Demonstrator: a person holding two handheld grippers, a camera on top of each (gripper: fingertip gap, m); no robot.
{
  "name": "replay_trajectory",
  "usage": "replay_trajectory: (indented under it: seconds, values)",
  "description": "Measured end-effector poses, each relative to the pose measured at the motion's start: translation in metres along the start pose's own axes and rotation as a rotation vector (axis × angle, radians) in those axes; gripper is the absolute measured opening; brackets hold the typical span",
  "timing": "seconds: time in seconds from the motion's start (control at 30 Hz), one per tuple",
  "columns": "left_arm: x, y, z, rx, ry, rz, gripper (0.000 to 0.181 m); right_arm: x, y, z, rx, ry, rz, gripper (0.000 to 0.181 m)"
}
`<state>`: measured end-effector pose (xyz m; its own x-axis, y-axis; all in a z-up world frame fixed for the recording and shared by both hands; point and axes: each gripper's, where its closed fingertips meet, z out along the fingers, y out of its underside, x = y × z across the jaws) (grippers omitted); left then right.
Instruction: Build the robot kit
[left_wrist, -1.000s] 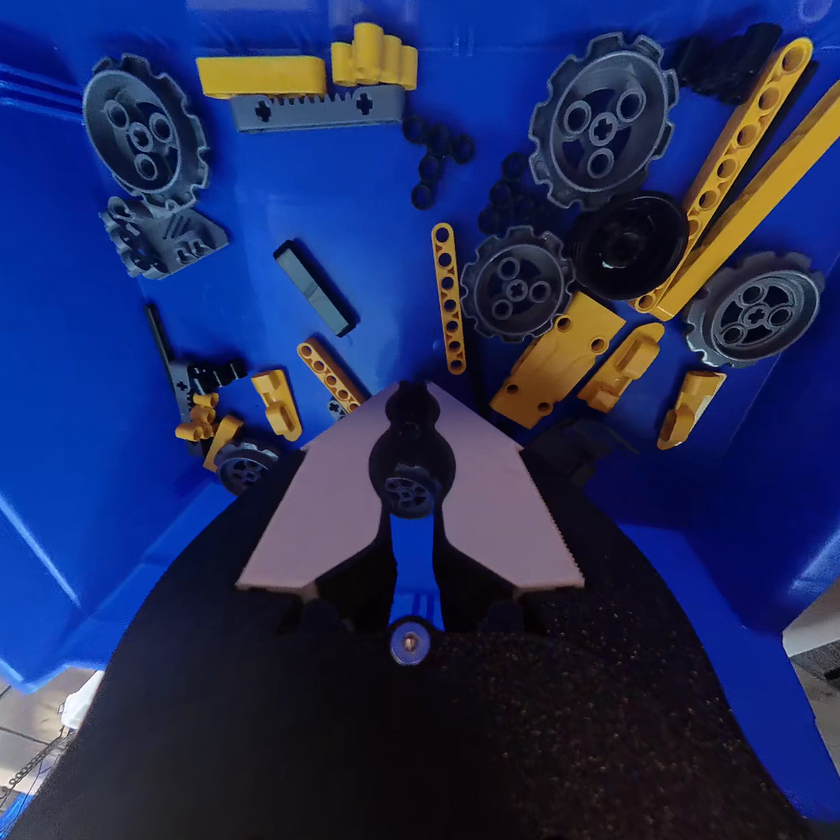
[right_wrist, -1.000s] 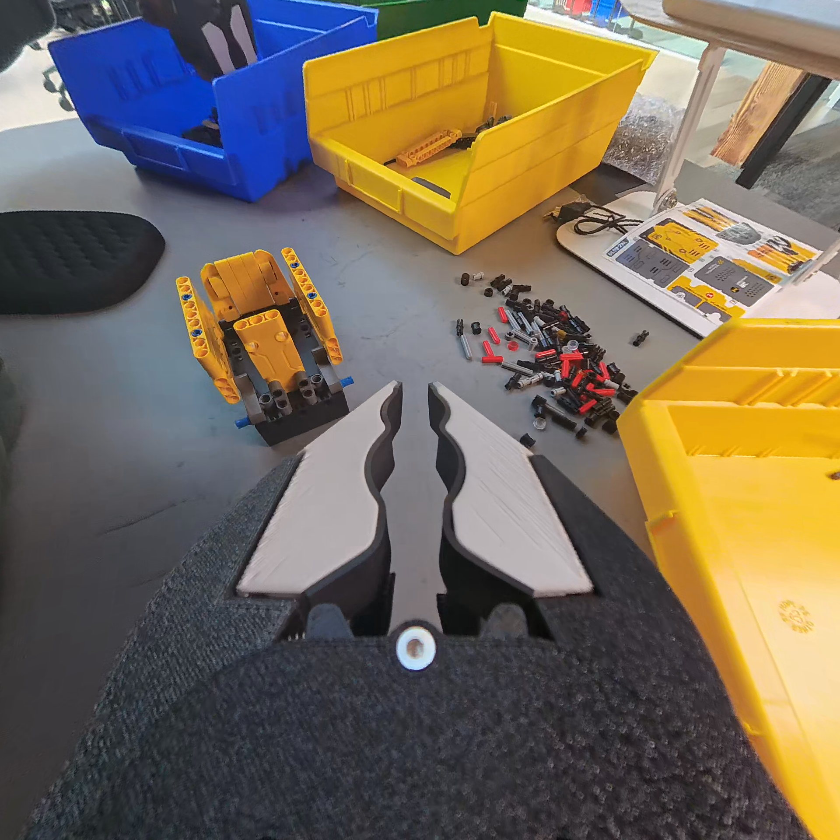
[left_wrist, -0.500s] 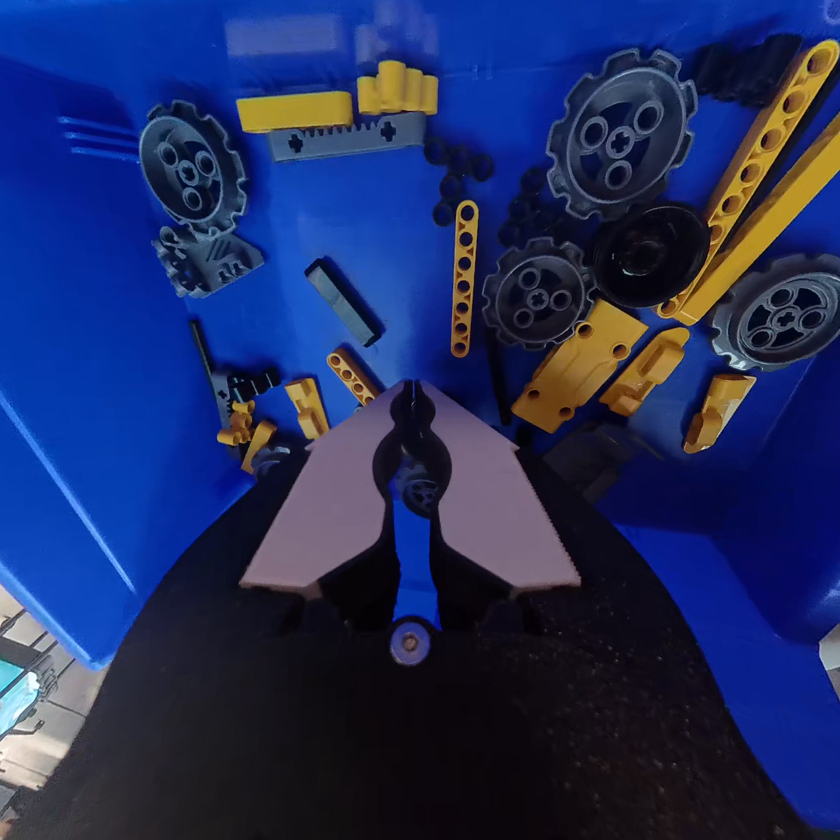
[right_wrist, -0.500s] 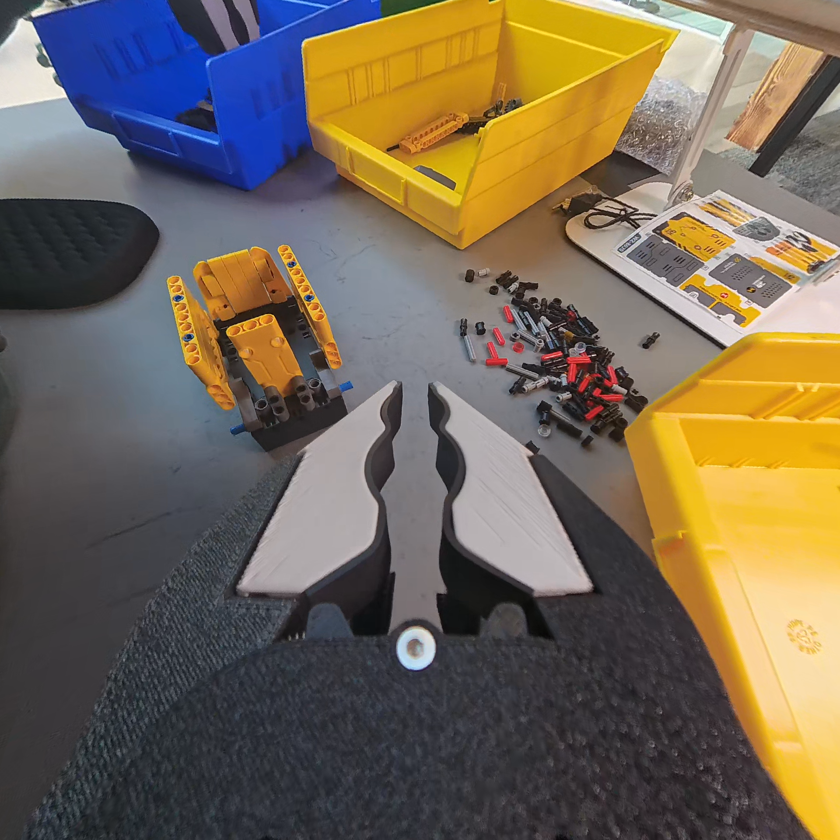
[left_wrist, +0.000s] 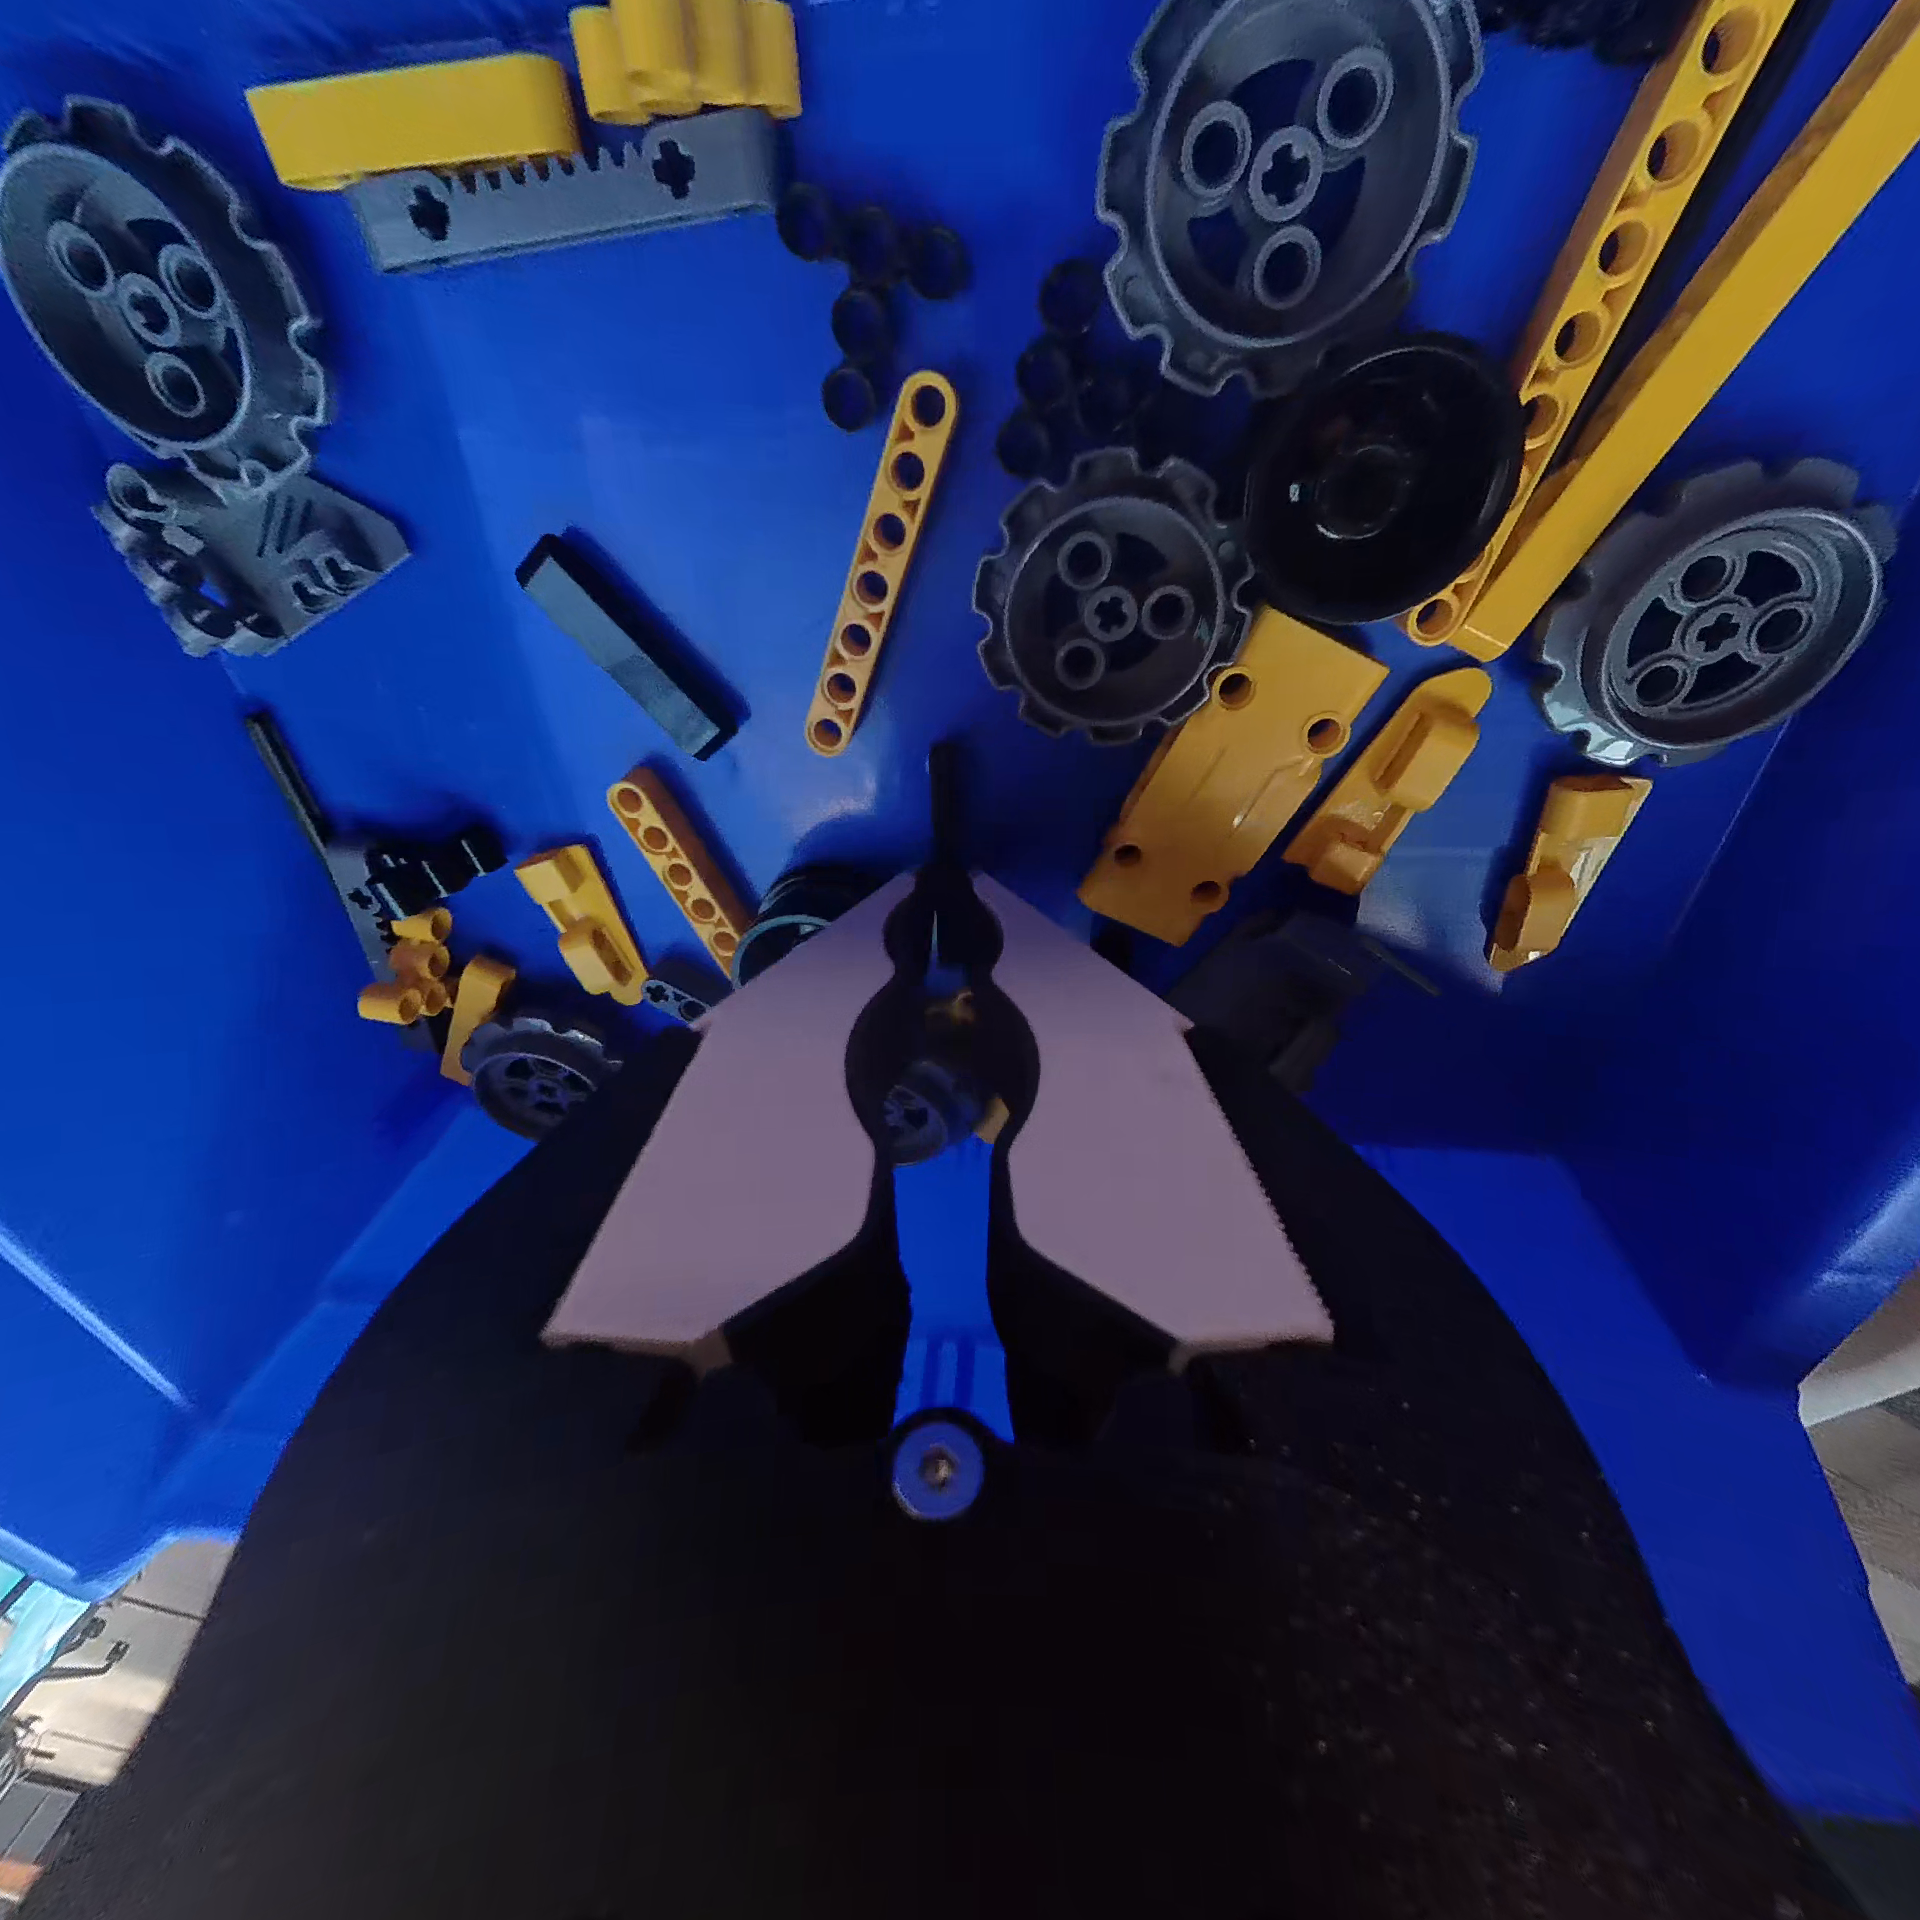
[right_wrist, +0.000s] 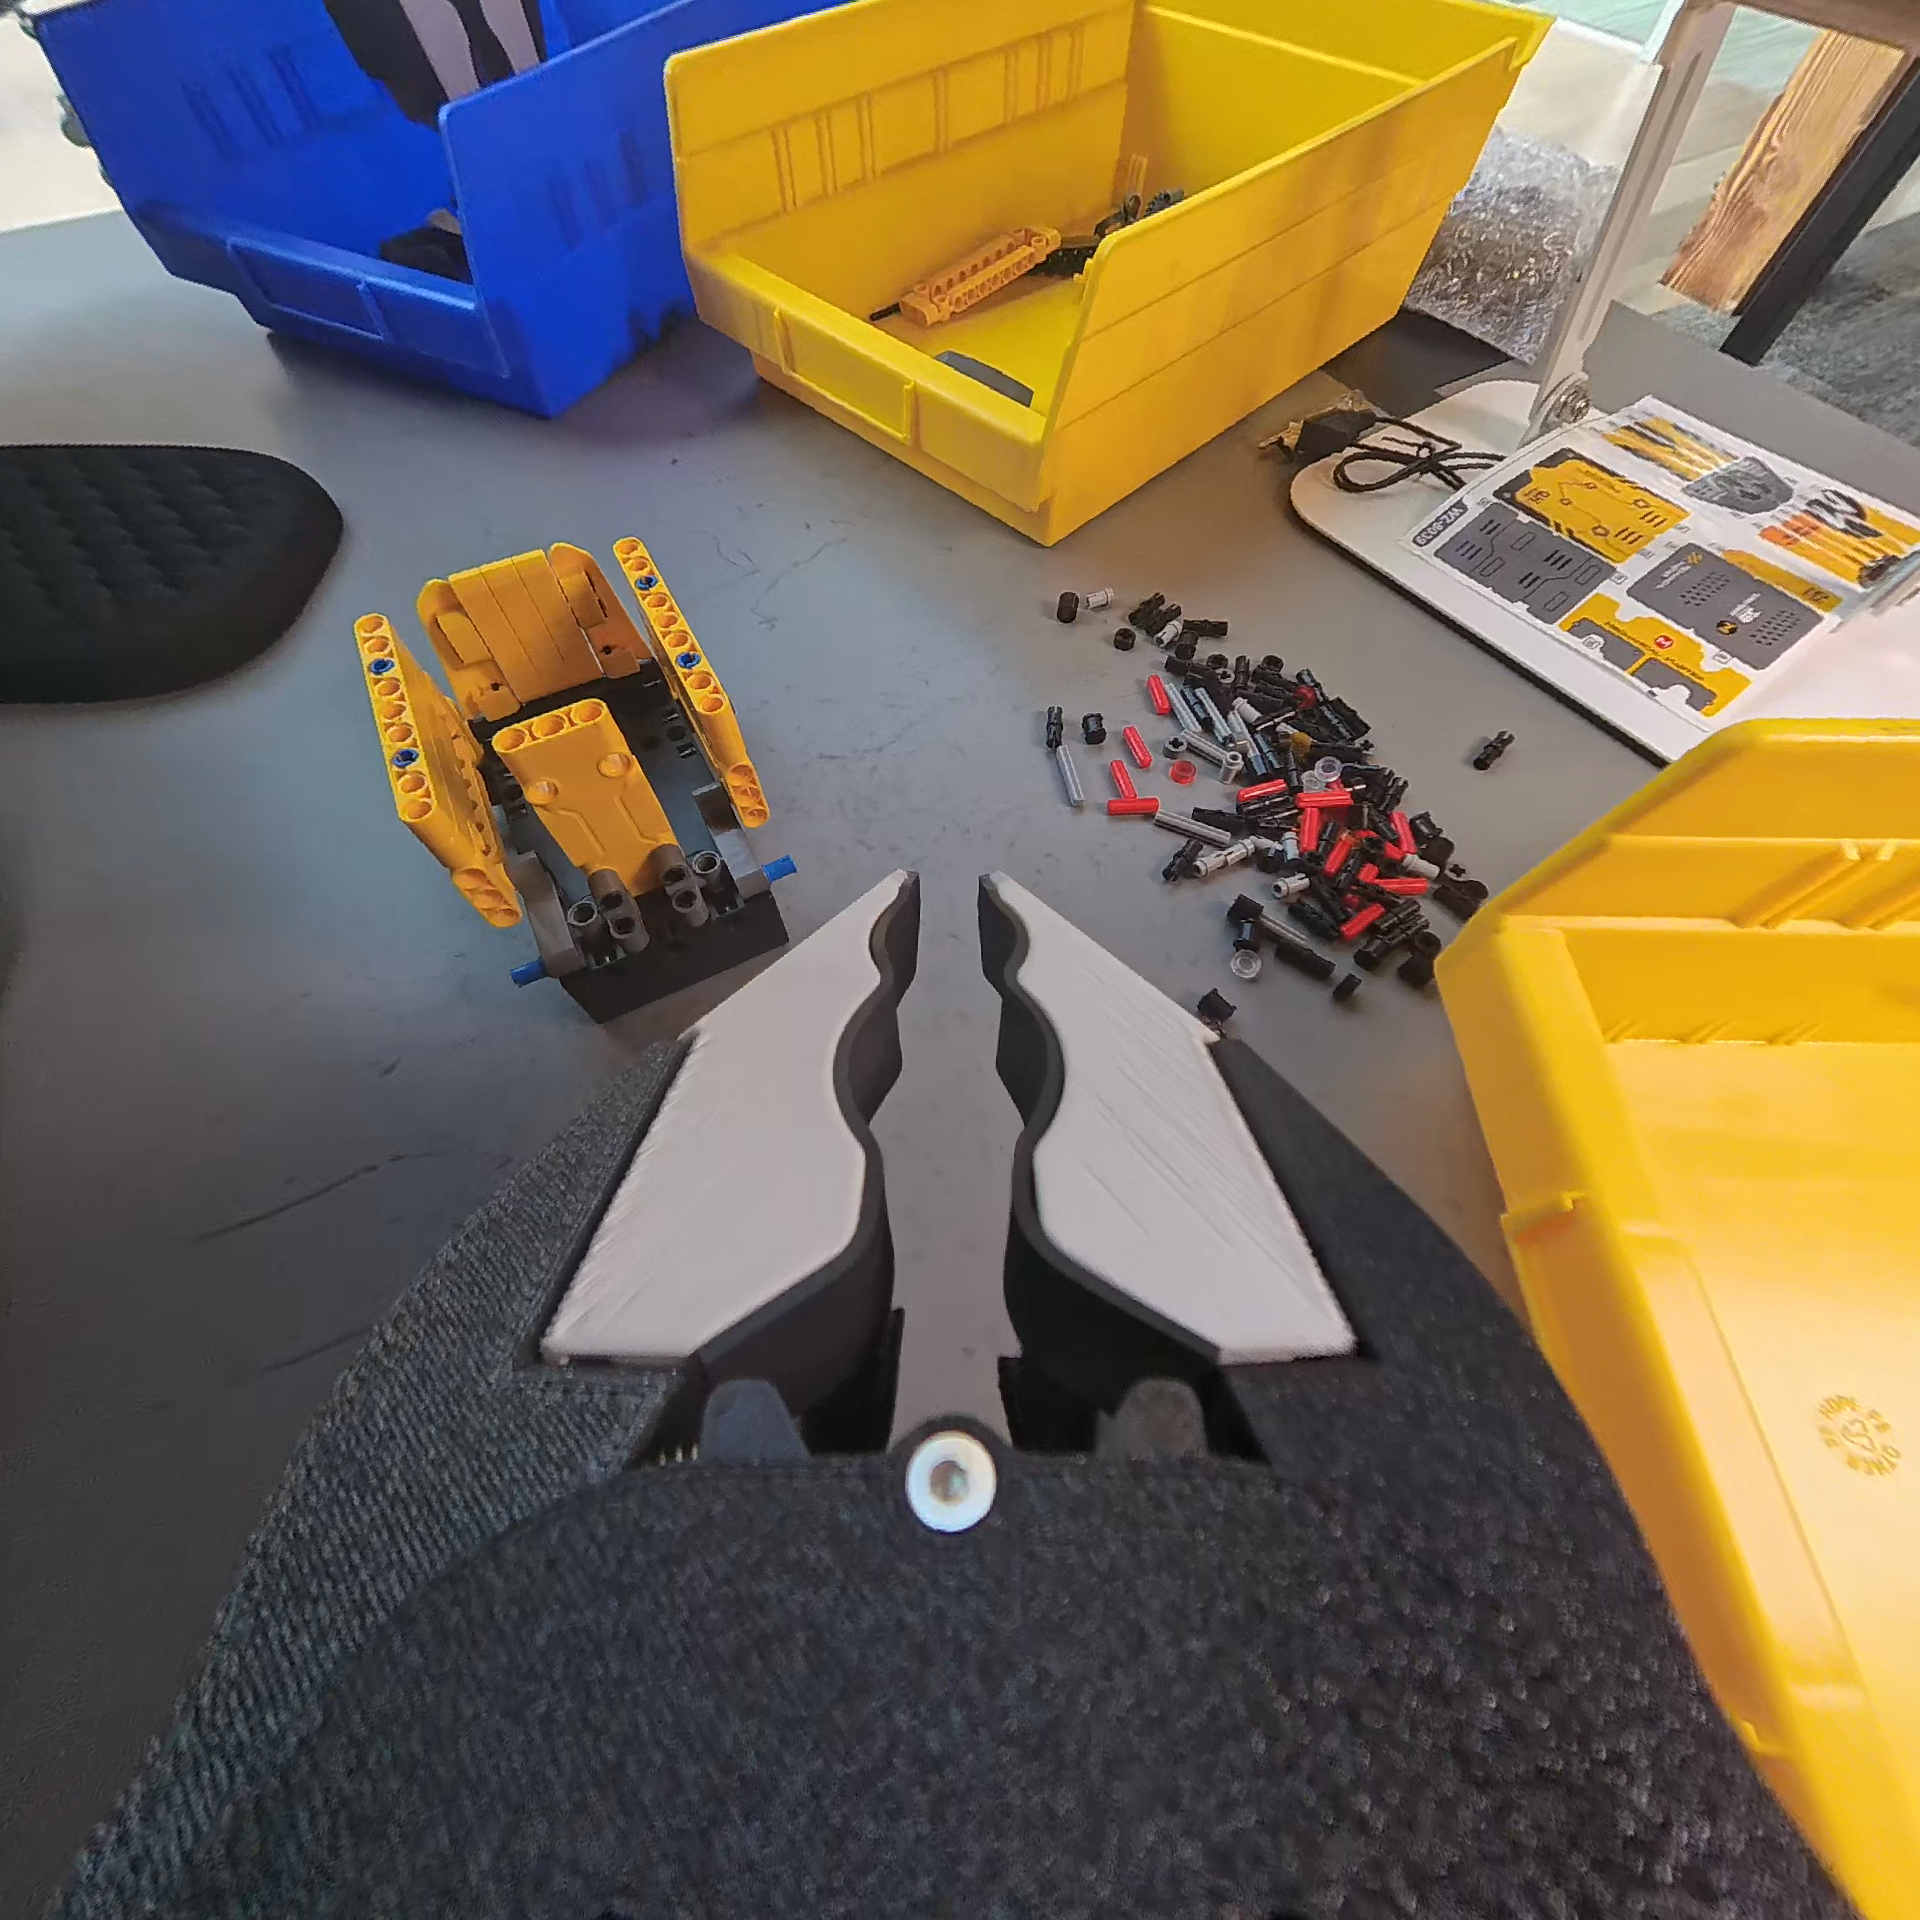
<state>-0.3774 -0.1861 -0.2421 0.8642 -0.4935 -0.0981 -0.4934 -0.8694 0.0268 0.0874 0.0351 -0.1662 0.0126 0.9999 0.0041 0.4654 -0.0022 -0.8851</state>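
Inside the blue bin (left_wrist: 260, 1039) bare floor lies left of centre, between the dark grey bar (left_wrist: 629, 644) and the toothed rack (left_wrist: 566, 203); gear wheels (left_wrist: 1117, 597) and yellow beams (left_wrist: 1621, 270) crowd the right. On the counter (right_wrist: 935, 686) an open lane runs between the yellow model (right_wrist: 566, 769) and the pin pile (right_wrist: 1288, 800); yellow bins (right_wrist: 1714, 1195) wall the right.

We see grey toothed wheels (left_wrist: 1286, 177) in blue bin (left_wrist: 623, 416) | yellow bin (right_wrist: 1039, 312) | half-built yellow model (right_wrist: 561, 769) | loose pins (right_wrist: 1299, 810) | grey table (right_wrist: 260, 1039)
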Motion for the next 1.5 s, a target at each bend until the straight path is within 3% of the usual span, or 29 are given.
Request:
replay_trajectory:
  seconds: [0.3, 0.43, 0.53, 0.67, 0.83, 0.9, 0.97, 1.0, 1.17, 1.27, 1.4, 1.5]
  values:
    - [0.004, 0.0, -0.001, 0.001, 0.011, 0.003, 0.003, -0.001, -0.001, 0.0, 0.011, 0.001, 0.003, 0.011]
    - [0.009, -0.009, -0.02, 0.094, -0.014, -0.018, 0.01, -0.003, -0.009, -0.007, 0.04, 0.01, -0.002, 0.015]
    - [0.009, -0.035, -0.058, 0.331, -0.094, -0.043, 0.012, -0.001, -0.011, -0.019, 0.075, 0.048, 0.001, 0.023]
    - [0.022, -0.08, -0.14, 0.818, -0.239, -0.096, 0.023, 0.001, -0.009, -0.036, 0.129, 0.094, 0.015, 0.043]
    - [0.061, -0.108, -0.221, 1.34, -0.305, -0.227, 0.071, -0.005, -0.011, -0.052, 0.183, 0.143, -0.039, 0.052]
    - [0.081, -0.12, -0.234, 1.5, -0.262, -0.282, 0.093, -0.009, -0.015, -0.061, 0.215, 0.144, -0.054, 0.046]
    - [0.1, -0.14, -0.23, 1.582, -0.176, -0.334, 0.107, -0.016, -0.019, -0.069, 0.243, 0.123, -0.077, 0.039]
    - [0.11, -0.152, -0.224, 1.603, -0.145, -0.344, 0.104, -0.02, -0.022, -0.073, 0.257, 0.113, -0.089, 0.037]
    - [0.143, -0.204, -0.214, 1.748, -0.036, -0.383, 0.037, -0.024, -0.034, -0.1, 0.321, 0.121, -0.112, 0.029]
    - [0.149, -0.222, -0.207, 1.734, -0.037, -0.39, 0.006, -0.015, -0.041, -0.13, 0.377, 0.171, -0.105, 0.025]
    - [0.15, -0.239, -0.188, 1.687, -0.036, -0.449, 0.0, 0.018, -0.044, -0.179, 0.422, 0.334, -0.076, 0.02]
    - [0.151, -0.249, -0.176, 1.674, -0.031, -0.465, 0.0, 0.052, -0.034, -0.213, 0.366, 0.494, -0.08, 0.015]
